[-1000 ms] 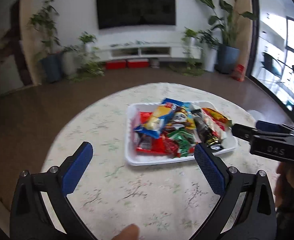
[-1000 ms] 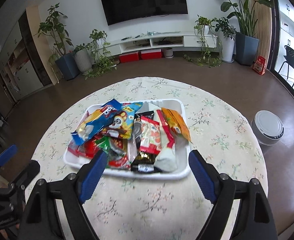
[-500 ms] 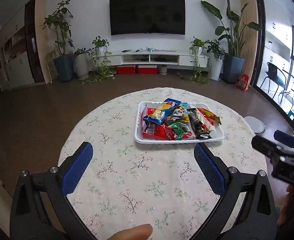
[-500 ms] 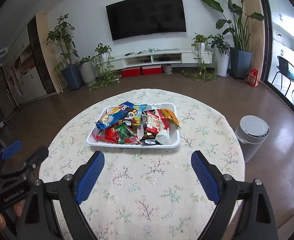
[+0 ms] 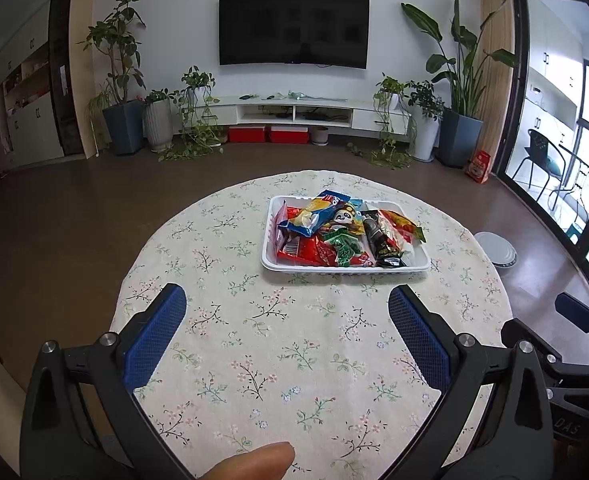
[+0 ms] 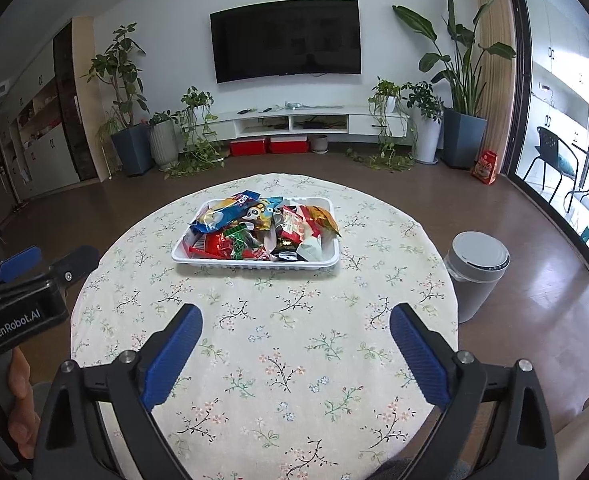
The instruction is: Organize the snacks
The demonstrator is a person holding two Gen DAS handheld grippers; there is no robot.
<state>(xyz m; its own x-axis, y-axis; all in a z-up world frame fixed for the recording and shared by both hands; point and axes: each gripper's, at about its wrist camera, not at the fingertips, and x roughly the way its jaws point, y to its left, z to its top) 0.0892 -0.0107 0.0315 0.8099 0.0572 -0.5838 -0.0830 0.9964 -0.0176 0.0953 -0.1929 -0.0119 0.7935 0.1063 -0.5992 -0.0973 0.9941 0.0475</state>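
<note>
Wrapped snacks (image 5: pixel 336 234) lay heaped in a white tray (image 5: pixel 268 240) on the far half of a round floral-clothed table (image 5: pixel 254 360). The left gripper (image 5: pixel 286 334) and right gripper (image 6: pixel 296 346) hung well short of it, jaws spread wide, empty.

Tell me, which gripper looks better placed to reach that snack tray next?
Neither clearly. Left gripper and right gripper are both open, empty and back from the white tray. The tray sits more centred in the right view, a slight edge.
</note>
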